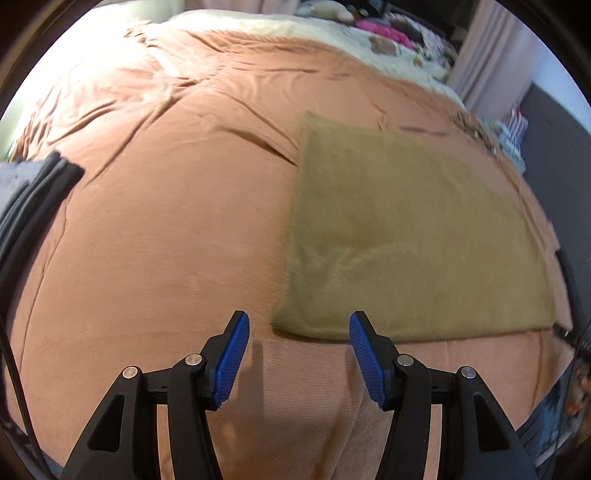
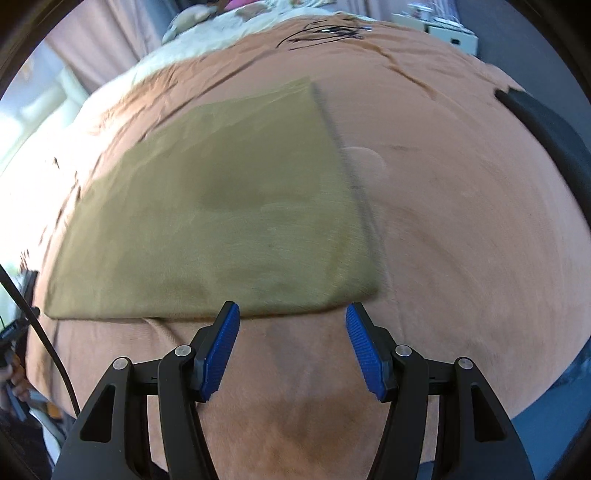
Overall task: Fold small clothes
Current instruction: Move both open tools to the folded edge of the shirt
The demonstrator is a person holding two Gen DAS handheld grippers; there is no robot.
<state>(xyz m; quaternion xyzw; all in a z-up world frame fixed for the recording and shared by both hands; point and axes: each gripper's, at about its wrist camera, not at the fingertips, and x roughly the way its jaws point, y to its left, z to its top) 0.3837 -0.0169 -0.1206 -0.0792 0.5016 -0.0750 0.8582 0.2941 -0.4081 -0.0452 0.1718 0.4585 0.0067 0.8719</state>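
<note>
An olive-tan cloth (image 1: 406,229) lies flat as a rectangle on the orange bedspread (image 1: 166,240). My left gripper (image 1: 299,321) is open and empty, just in front of the cloth's near left corner. In the right wrist view the same cloth (image 2: 221,221) lies flat on the bedspread (image 2: 461,240). My right gripper (image 2: 291,312) is open and empty, at the cloth's near edge close to its right corner. Both frames are a little motion-blurred.
A stack of dark folded clothes (image 1: 33,192) sits at the left of the bed. White bedding and pink items (image 1: 384,29) lie at the far end. A dark object (image 2: 546,136) rests at the right. A black cable (image 2: 37,332) hangs at the left.
</note>
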